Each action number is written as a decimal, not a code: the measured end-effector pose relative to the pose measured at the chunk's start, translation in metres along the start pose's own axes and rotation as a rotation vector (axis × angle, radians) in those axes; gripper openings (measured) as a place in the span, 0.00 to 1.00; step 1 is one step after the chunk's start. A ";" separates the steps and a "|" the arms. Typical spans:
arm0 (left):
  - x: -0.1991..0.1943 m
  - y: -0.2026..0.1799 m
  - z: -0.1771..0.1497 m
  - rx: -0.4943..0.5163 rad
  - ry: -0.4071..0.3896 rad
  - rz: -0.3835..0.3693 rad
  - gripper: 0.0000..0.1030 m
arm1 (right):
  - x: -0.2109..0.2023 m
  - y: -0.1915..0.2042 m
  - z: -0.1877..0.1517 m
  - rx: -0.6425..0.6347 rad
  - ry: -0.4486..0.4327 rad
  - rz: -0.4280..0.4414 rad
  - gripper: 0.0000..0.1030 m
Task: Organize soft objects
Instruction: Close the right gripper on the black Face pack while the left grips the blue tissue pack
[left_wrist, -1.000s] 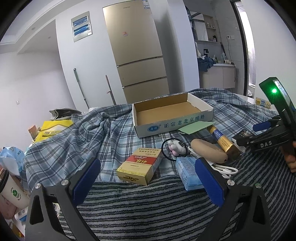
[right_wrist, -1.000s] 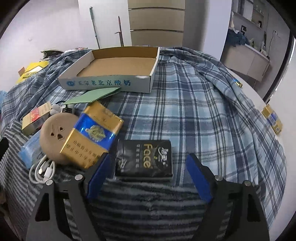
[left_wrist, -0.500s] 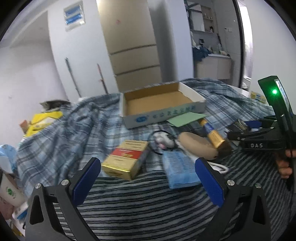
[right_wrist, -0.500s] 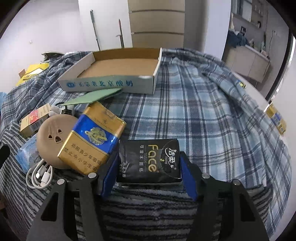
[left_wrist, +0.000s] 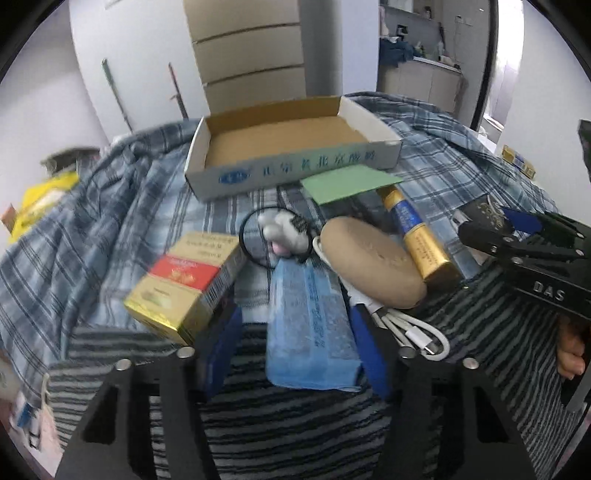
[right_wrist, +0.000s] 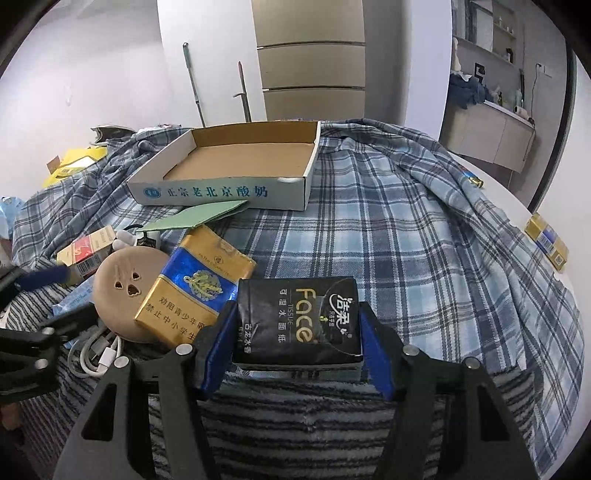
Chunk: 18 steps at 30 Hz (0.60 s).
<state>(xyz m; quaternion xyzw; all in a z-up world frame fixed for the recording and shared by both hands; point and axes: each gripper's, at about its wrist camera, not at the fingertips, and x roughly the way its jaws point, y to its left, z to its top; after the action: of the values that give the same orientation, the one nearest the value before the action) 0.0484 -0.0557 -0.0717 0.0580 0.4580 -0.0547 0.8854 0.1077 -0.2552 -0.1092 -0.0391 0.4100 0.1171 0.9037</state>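
Observation:
A light blue tissue pack (left_wrist: 310, 325) lies on the striped cloth between the jaws of my left gripper (left_wrist: 295, 317). The jaws are closing: the right pad is against the pack, while a strip of cloth still shows at the left pad. My right gripper (right_wrist: 297, 310) is shut on a black "Face" tissue pack (right_wrist: 299, 332), a blue pad pressed to each side. From the left wrist, that gripper (left_wrist: 487, 221) sits at the right. An empty cardboard box (left_wrist: 295, 170) stands behind on the plaid cloth, also in the right wrist view (right_wrist: 218, 192).
Crowded around the packs are a gold and red carton (left_wrist: 184, 280), a tan round cushion (left_wrist: 369, 262), a blue and gold carton (left_wrist: 417, 236), a white cable (left_wrist: 417, 332), a green sheet (left_wrist: 347, 182) and a hair tie with a plush charm (left_wrist: 280, 236). A cabinet stands behind.
My left gripper dropped forward over the blue tissue pack and its jaws narrowed around it. The right gripper's jaws closed onto the black pack and stayed there.

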 end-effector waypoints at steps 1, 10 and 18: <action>0.001 0.000 0.000 -0.001 0.002 0.000 0.59 | 0.000 0.000 -0.001 0.000 0.002 0.006 0.60; 0.002 -0.005 -0.005 0.033 -0.030 -0.013 0.56 | 0.002 0.002 -0.002 -0.015 0.006 -0.010 0.60; 0.003 0.000 -0.007 0.009 -0.048 -0.040 0.44 | 0.006 0.000 -0.003 -0.010 0.020 0.015 0.60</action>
<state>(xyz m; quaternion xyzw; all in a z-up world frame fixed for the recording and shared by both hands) 0.0446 -0.0546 -0.0776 0.0516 0.4376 -0.0756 0.8945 0.1095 -0.2547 -0.1152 -0.0419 0.4186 0.1254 0.8985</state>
